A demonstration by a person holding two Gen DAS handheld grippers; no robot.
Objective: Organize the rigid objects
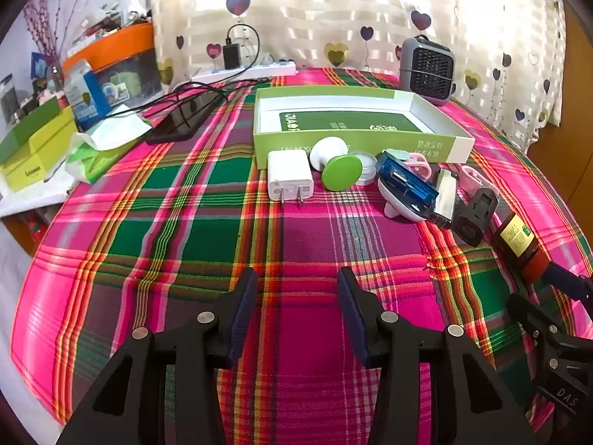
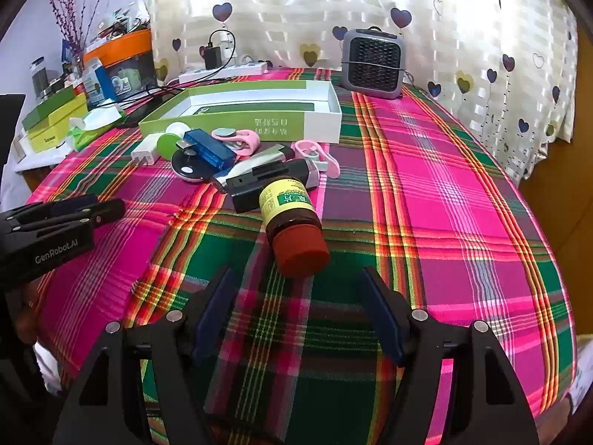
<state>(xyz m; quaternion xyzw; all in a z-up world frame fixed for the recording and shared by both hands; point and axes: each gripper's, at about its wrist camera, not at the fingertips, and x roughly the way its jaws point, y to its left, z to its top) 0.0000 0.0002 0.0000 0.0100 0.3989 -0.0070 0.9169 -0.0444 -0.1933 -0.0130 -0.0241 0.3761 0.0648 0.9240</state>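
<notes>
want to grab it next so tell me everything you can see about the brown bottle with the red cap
The brown bottle is a small jar of dark amber glass or plastic with a wide red screw cap, closed. A yellow and green label with printed characters wraps its body. It lies on its side on the plaid tablecloth, cap toward the right gripper, whose open jaws stand just short of it without touching. Its bottom end rests against a black plastic adapter at the near edge of the pile of small things.

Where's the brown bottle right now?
The brown bottle lies on its side on the plaid cloth, red cap toward the camera, just ahead of the open right tool in the right wrist view, against the black adapter.
</notes>
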